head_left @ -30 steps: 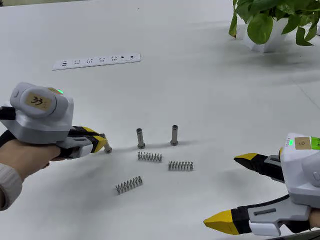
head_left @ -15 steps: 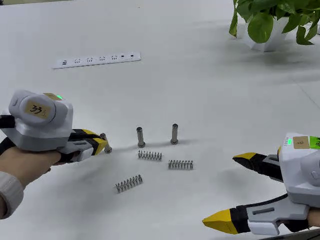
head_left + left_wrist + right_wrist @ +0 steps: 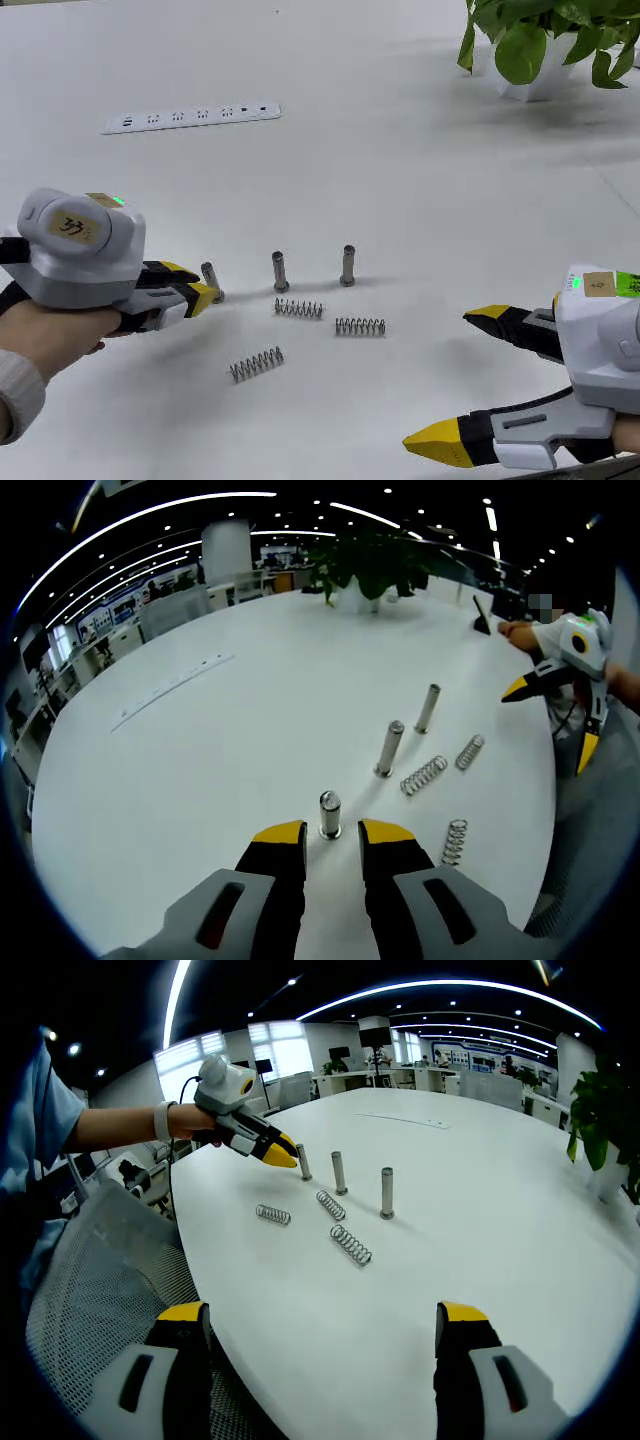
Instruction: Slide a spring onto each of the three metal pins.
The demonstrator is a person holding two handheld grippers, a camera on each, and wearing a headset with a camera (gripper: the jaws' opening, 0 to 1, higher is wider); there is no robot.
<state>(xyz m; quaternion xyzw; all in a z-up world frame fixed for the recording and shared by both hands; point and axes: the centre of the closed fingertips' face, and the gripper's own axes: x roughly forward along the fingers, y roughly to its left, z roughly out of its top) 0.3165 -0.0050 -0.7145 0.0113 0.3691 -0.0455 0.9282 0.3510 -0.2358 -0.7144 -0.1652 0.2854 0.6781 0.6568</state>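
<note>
Your left gripper (image 3: 205, 296), jaws narrowly parted, at end pin (image 3: 211, 281); pin stands between tips (image 3: 329, 815), contact unclear. Middle pin (image 3: 280, 272) and far pin (image 3: 347, 266) upright alongside. Three springs (image 3: 299, 310) (image 3: 360, 326) (image 3: 257, 364) lie loose on table (image 3: 400, 150) just beside pins. Your right gripper (image 3: 456, 378) hovers well apart, jaws spread wide, empty.

The left gripper (image 3: 205, 296) and right gripper (image 3: 455, 378) have rounded white-grey bodies and black jaws tipped in yellow. Each carries a tan sticker and a green light. The person wears a white knitted cuff (image 3: 15, 376) and a light blue sleeve (image 3: 40, 1110).
</note>
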